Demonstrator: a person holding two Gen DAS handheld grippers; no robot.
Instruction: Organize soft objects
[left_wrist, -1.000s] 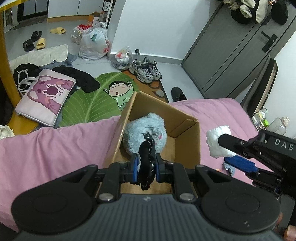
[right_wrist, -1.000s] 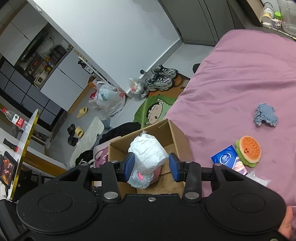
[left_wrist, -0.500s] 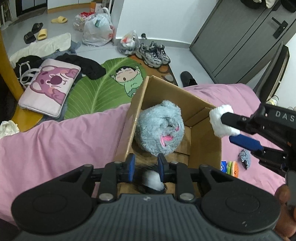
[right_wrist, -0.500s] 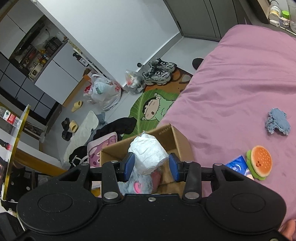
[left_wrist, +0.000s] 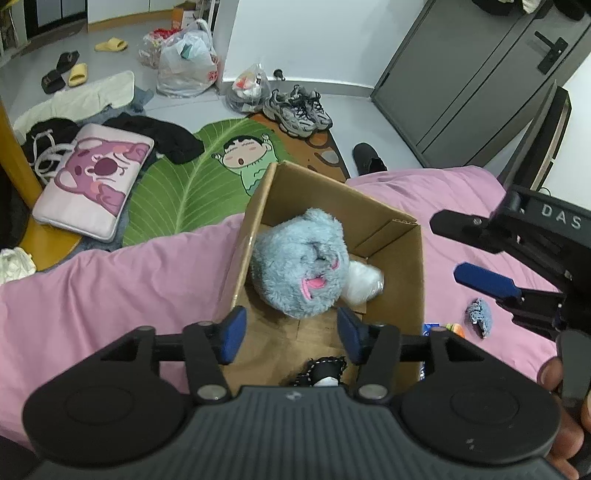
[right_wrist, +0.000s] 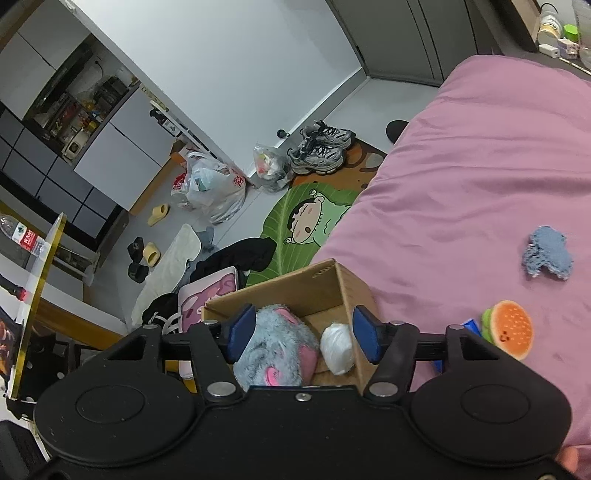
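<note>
An open cardboard box stands on the pink bed. Inside lie a grey-blue plush toy, a white soft bundle beside it, and a black-and-white item at the near end. My left gripper is open and empty above the box's near end. My right gripper is open and empty above the box; it also shows in the left wrist view at the box's right. A burger toy, a blue packet and a blue-grey cloth lie on the bed.
The pink bed ends at a drop to the floor left of the box. On the floor lie a leaf-shaped mat, a pink cushion, black clothes, shoes and bags. Grey wardrobe doors stand behind.
My left gripper opened and dropped the black-and-white item into the box. My right gripper opened and the white bundle fell into the box beside the plush toy.
</note>
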